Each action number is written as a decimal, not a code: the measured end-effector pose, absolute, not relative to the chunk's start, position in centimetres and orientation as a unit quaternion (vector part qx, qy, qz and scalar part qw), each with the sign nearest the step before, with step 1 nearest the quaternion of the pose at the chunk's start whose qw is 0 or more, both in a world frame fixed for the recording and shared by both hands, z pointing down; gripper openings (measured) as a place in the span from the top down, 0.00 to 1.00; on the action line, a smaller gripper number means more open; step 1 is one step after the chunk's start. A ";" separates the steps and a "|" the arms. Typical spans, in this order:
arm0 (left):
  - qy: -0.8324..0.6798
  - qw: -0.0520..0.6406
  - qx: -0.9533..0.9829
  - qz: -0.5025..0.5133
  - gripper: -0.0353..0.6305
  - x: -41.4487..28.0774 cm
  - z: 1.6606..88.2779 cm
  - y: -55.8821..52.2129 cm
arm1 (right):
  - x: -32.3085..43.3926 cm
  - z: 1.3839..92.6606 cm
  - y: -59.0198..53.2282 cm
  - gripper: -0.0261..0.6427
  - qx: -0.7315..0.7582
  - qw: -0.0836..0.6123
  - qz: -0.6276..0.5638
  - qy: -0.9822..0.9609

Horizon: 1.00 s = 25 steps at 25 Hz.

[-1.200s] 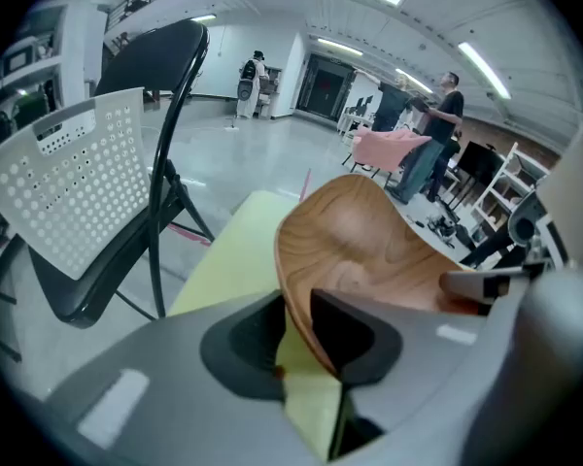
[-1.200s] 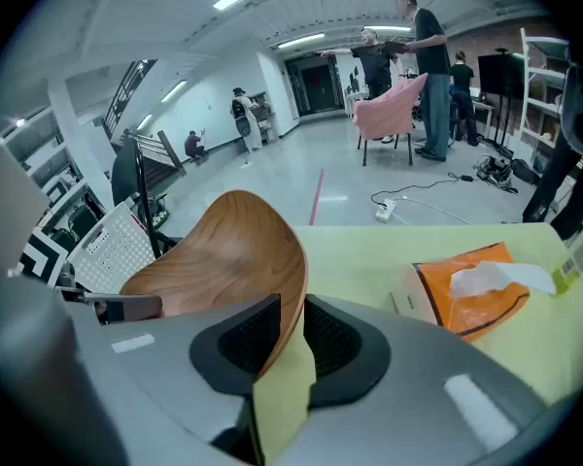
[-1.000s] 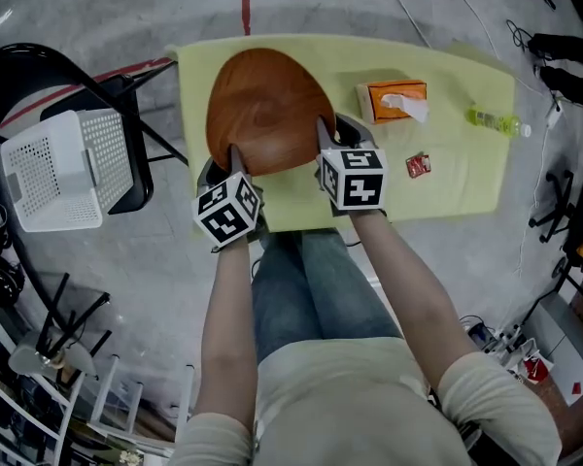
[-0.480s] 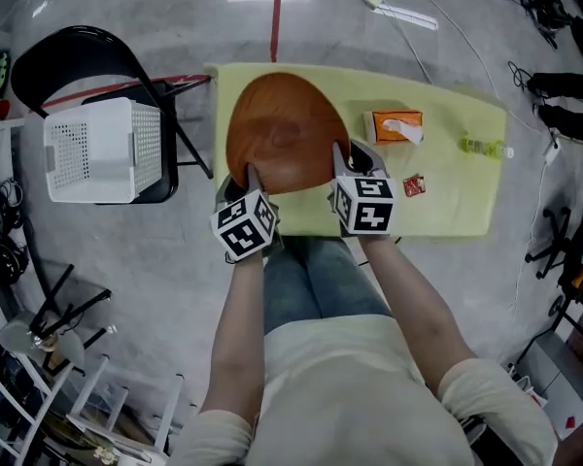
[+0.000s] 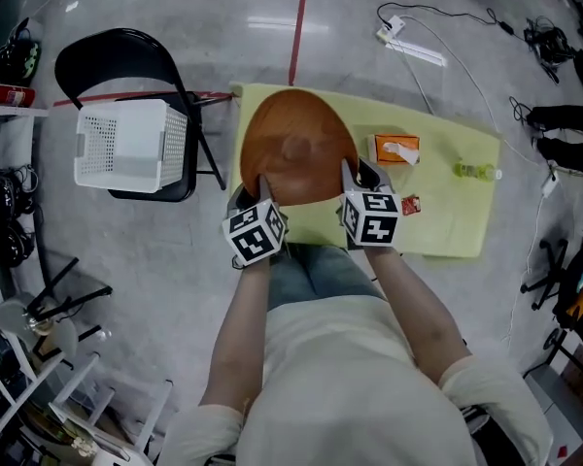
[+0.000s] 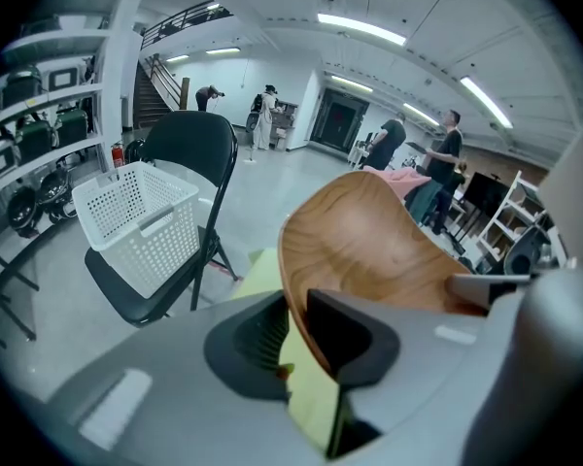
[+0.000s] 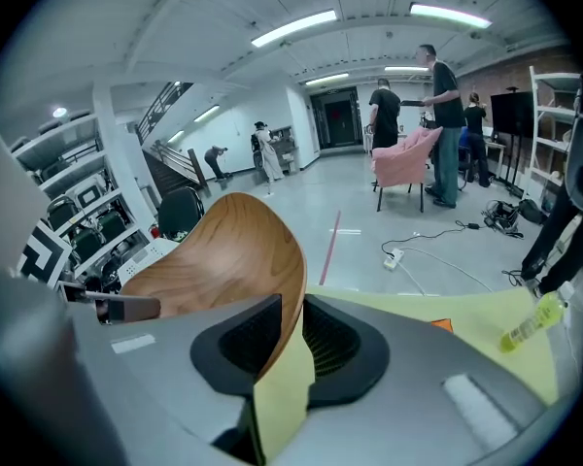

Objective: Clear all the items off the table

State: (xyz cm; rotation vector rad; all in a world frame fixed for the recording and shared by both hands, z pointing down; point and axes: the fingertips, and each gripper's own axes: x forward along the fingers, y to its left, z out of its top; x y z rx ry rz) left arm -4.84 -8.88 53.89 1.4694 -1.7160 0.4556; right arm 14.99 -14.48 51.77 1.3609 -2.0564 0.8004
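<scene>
moved: oval brown wooden tray [image 5: 296, 144] up off the yellow table [image 5: 452, 226]
left gripper [image 6: 293, 336]: clamped on tray rim
right gripper [image 7: 287, 343]: ditto, pinching rim

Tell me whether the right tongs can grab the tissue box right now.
Probably not. The right tongs are shut on the wooden tray, sharing it with the left tongs; the tissue box lies uncovered nearby, but the tray must go first.
</scene>
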 end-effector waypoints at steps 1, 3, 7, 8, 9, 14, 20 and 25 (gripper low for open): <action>-0.682 0.405 0.582 0.179 0.85 -4.8 53.4 -8.8 | 15.0 51.2 -14.4 0.87 0.504 0.270 0.294 -0.766; -0.684 0.404 0.582 0.176 0.85 -4.8 52.5 -8.4 | 14.9 50.2 -14.2 0.87 0.501 0.266 0.289 -0.771; -0.689 0.399 0.581 0.169 0.85 -4.7 50.7 -7.7 | 14.9 48.3 -13.7 0.86 0.492 0.262 0.280 -0.782; -0.690 0.398 0.581 0.166 0.85 -4.6 50.2 -7.6 | 15.0 47.9 -13.7 0.86 0.490 0.260 0.278 -0.785; -0.691 0.397 0.581 0.164 0.85 -4.5 49.8 -7.6 | 15.0 47.4 -13.7 0.86 0.488 0.258 0.276 -0.787; -0.699 0.391 0.579 0.154 0.85 -4.0 47.9 -6.6 | 15.4 45.5 -13.0 0.86 0.483 0.251 0.265 -0.796; -0.708 0.388 0.573 0.140 0.85 -3.2 46.7 -4.9 | 16.0 43.9 -11.8 0.86 0.476 0.247 0.251 -0.806; -0.715 0.387 0.567 0.131 0.85 -3.1 46.0 -4.0 | 16.0 43.3 -11.2 0.86 0.470 0.248 0.242 -0.812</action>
